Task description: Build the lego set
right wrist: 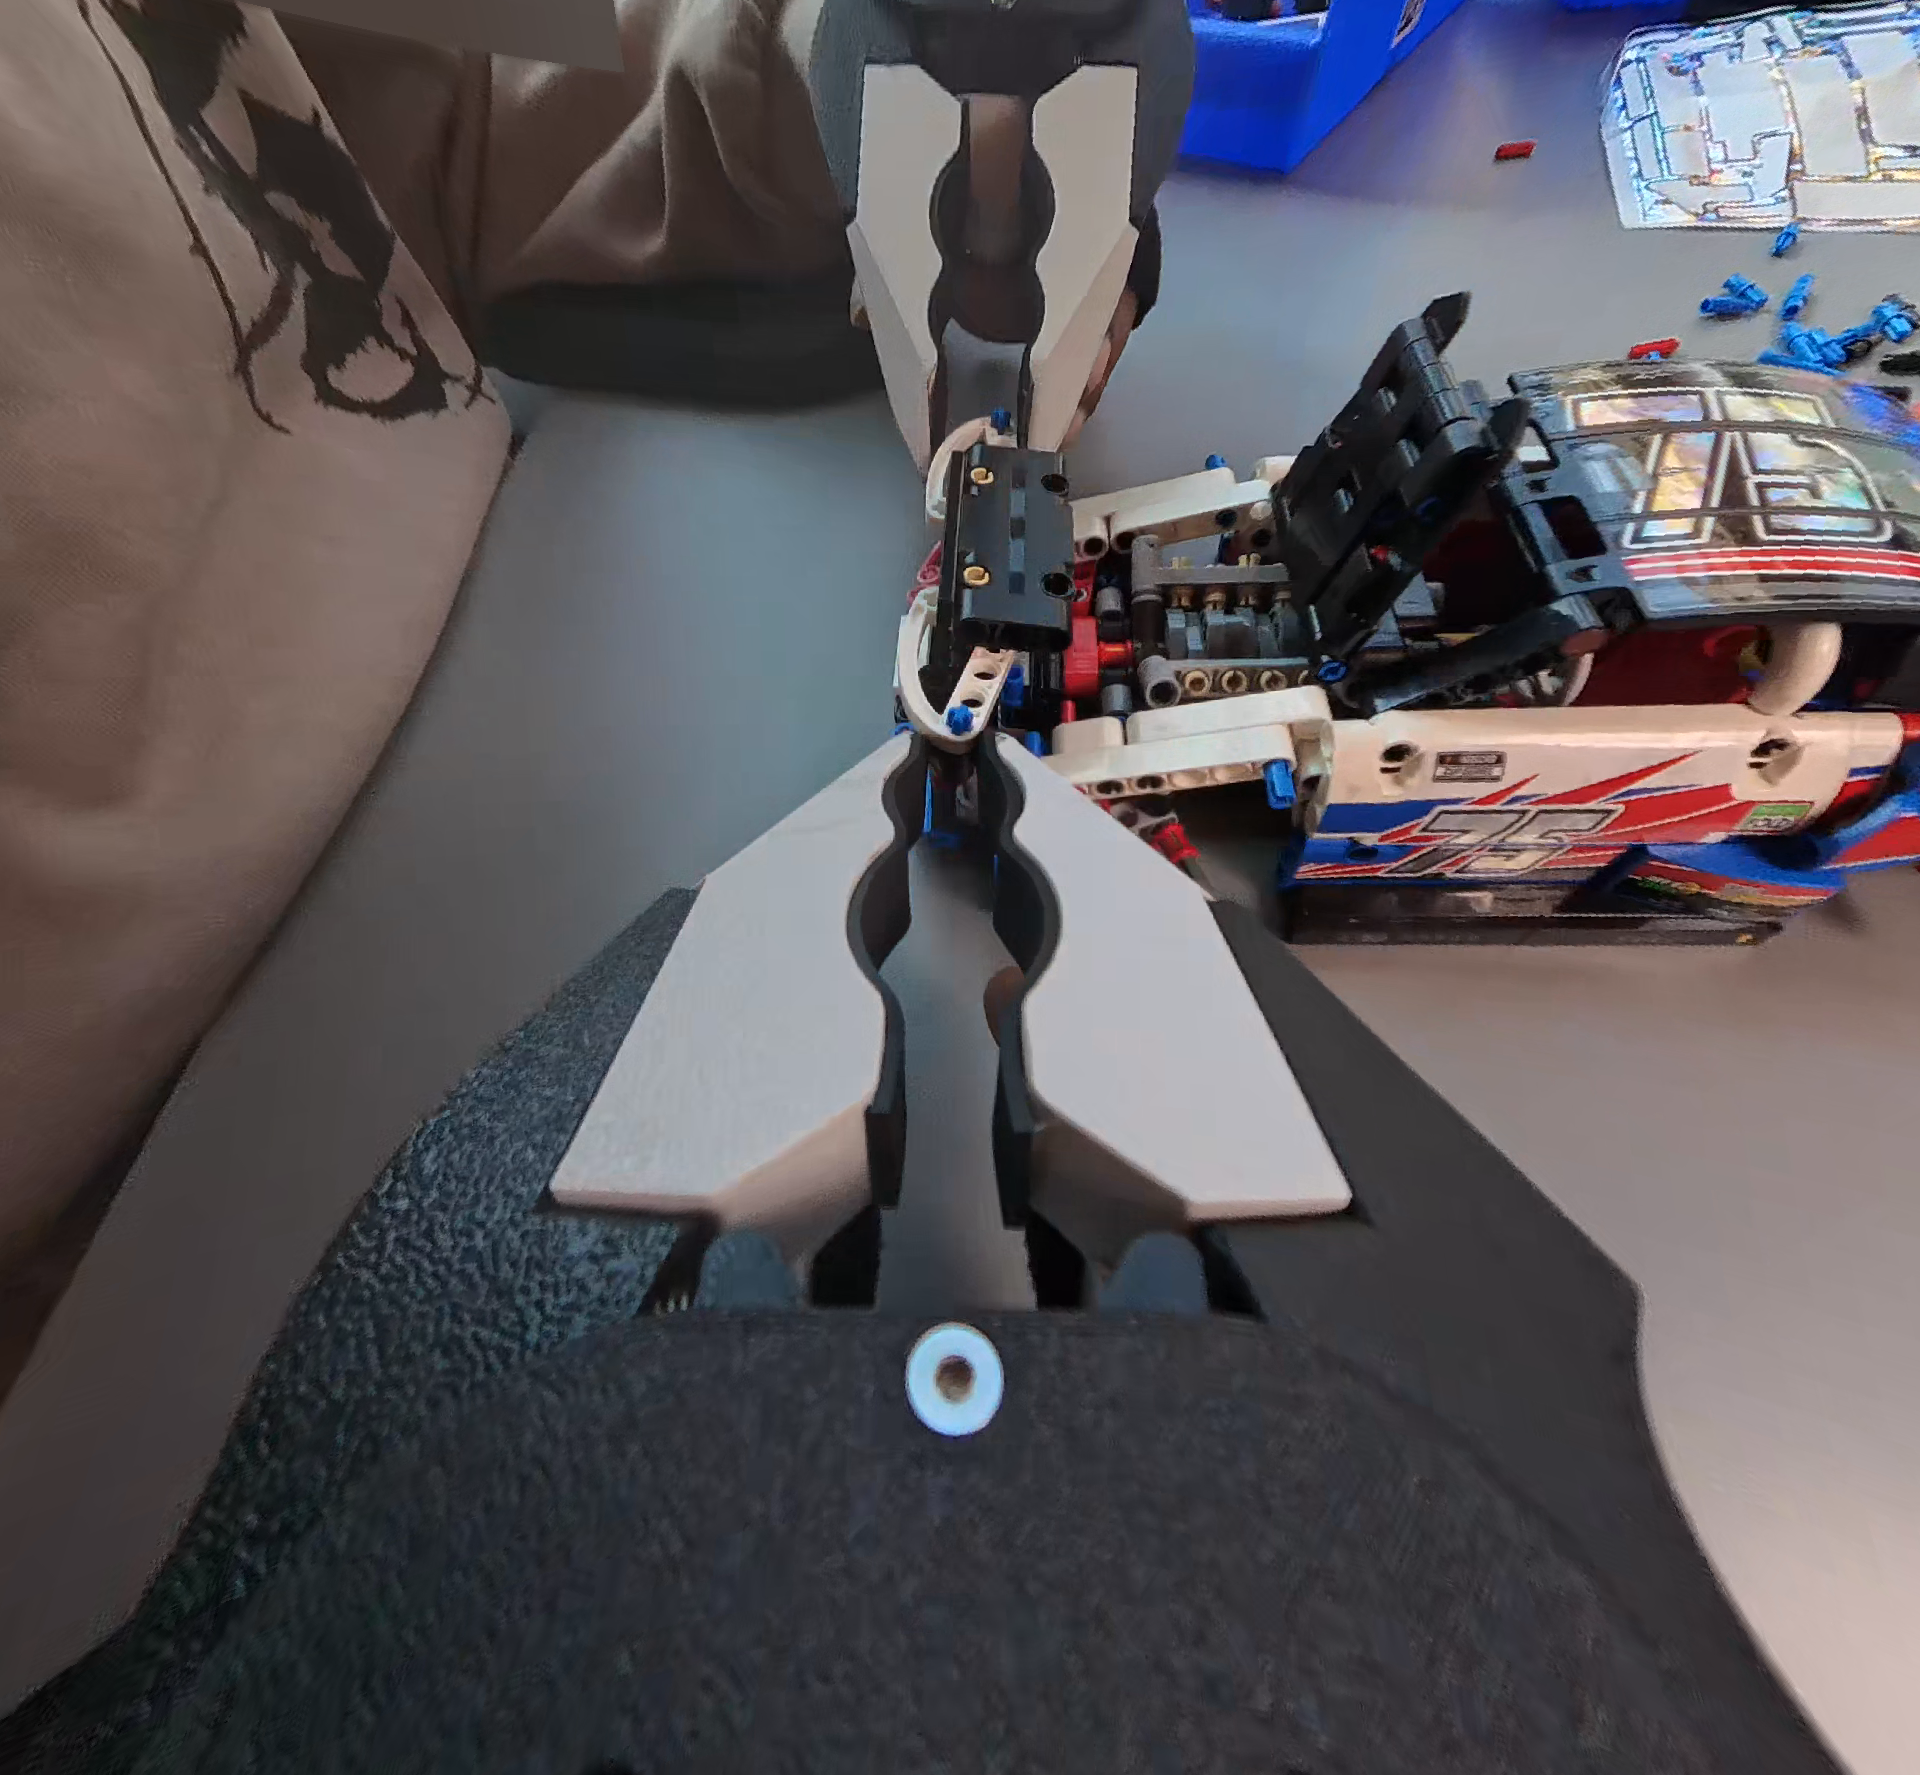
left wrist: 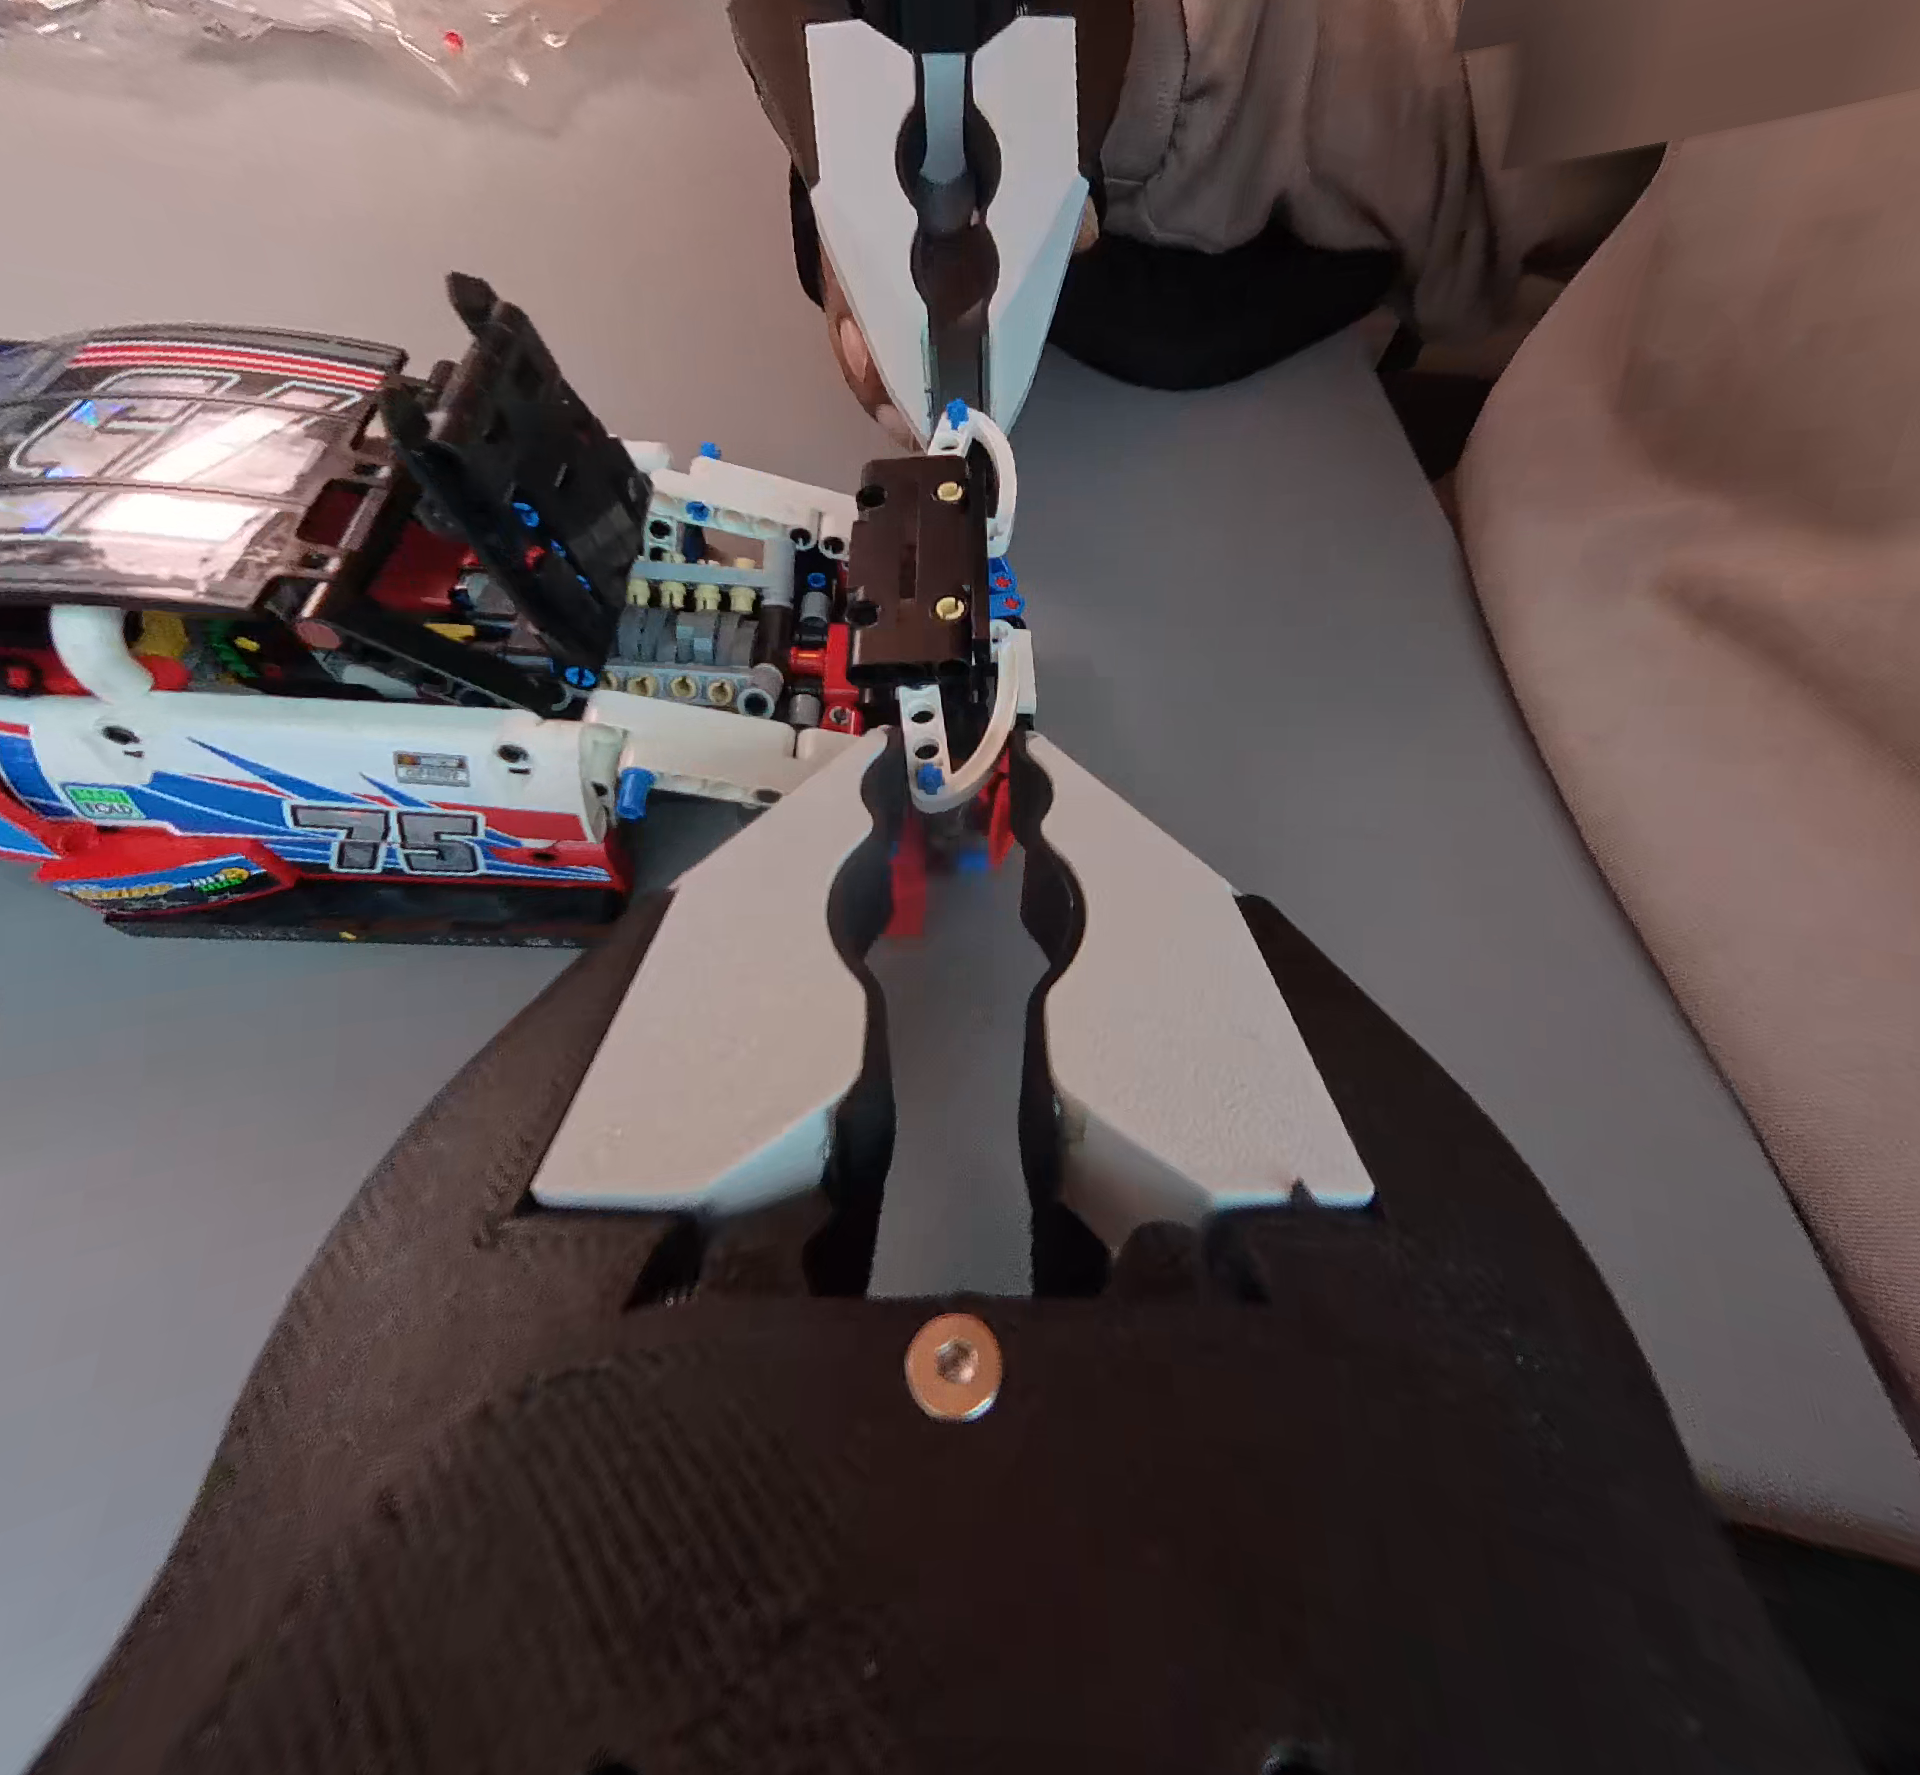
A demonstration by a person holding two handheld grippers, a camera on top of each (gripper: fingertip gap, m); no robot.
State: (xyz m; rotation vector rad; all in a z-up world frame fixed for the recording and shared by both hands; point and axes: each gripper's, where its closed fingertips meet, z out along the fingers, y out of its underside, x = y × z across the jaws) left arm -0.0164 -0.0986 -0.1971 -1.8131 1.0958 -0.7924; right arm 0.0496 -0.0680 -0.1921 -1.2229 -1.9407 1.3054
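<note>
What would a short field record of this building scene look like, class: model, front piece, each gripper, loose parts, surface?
model: race car, hood panel raised, engine exposed
front piece: black block with white arches at the car's nose
left gripper: closing on the lower white arch, contact unclear
right gripper: at the opposite arch, grip unclear
loose parts: blue pins, sticker sheet
surface: grey table
</note>
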